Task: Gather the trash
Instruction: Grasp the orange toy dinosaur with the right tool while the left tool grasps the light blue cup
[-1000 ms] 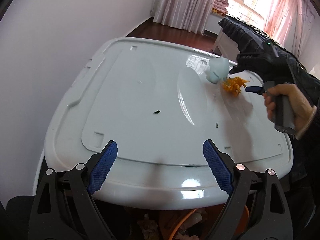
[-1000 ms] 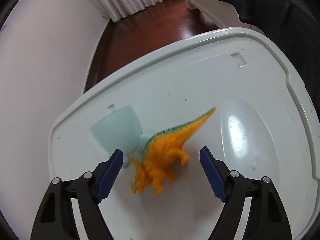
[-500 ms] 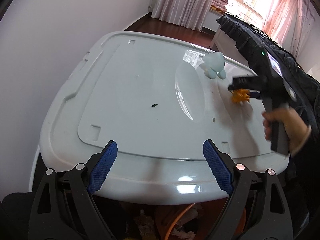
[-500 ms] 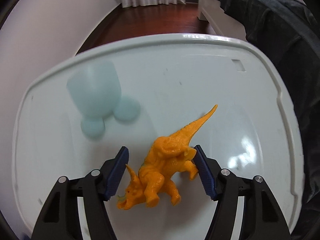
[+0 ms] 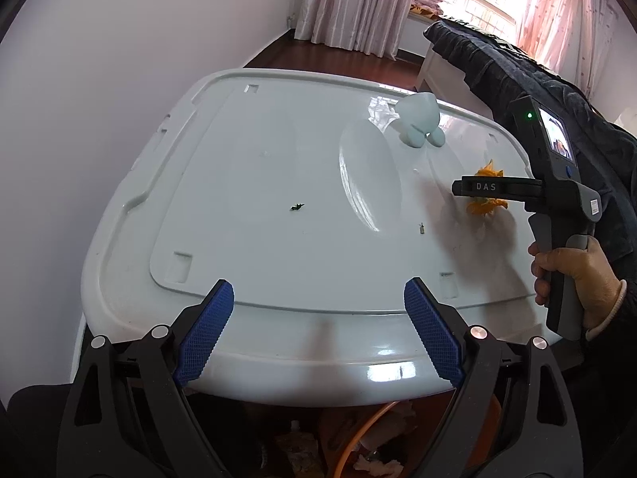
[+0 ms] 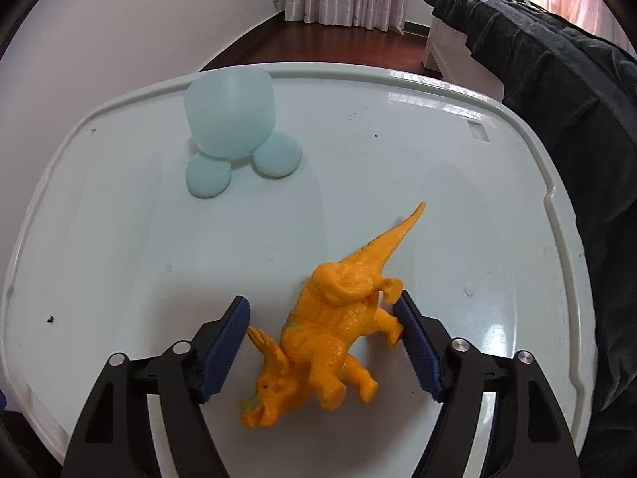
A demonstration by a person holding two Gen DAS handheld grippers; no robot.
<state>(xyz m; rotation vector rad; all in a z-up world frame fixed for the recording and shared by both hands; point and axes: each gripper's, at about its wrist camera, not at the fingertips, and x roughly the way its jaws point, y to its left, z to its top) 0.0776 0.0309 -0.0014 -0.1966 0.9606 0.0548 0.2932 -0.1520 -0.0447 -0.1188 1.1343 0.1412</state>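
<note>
An orange toy dinosaur lies on its side on the white plastic lid. My right gripper straddles it, jaws opening. The right pad touches a leg, while the left pad stands just clear of the horn. In the left wrist view a hand holds that gripper over the dinosaur at the lid's right side. A small dark scrap lies mid-lid, and a tinier bit lies nearer the right. My left gripper hangs open over the lid's front edge, with nothing between its pads.
A pale blue round toy with two ball feet stands at the lid's far side. A dark blanket covers furniture to the right. Beneath the lid's front edge I see debris and an orange cord. A white wall runs along the left.
The right gripper rolled and slid toward the lid's right, away from the blue toy. Its jaws narrowed around the dinosaur, then widened. The dinosaur shifted with it. The left gripper stayed put.
</note>
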